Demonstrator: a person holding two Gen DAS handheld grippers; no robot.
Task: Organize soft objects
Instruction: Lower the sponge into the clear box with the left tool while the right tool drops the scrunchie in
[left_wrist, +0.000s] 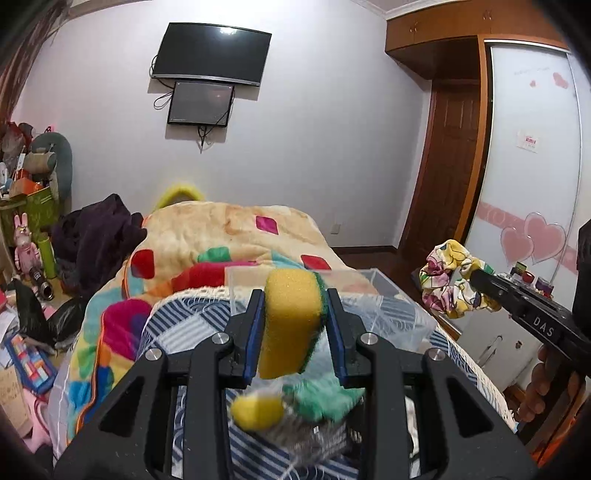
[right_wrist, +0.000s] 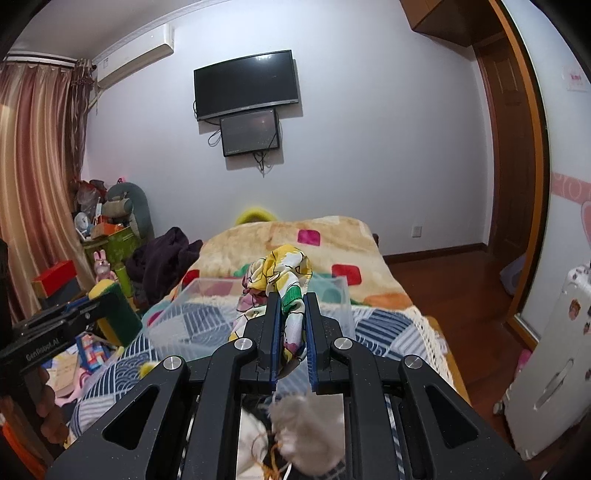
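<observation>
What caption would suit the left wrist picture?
Left tool grips a sponge before a clear box on the bed; right tool holds a scrunchie.

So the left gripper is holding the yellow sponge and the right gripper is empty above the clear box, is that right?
Not quite. The left gripper does hold the yellow sponge, but the right gripper is not empty: its fingers are shut on a floral scrunchie, as the right wrist view shows, above the clear box.

"DAS" is printed in white on the black body of the right gripper (left_wrist: 476, 275), seen at the right. "GenRobot.AI" is printed on the left gripper (right_wrist: 98, 304), at the near left.
</observation>
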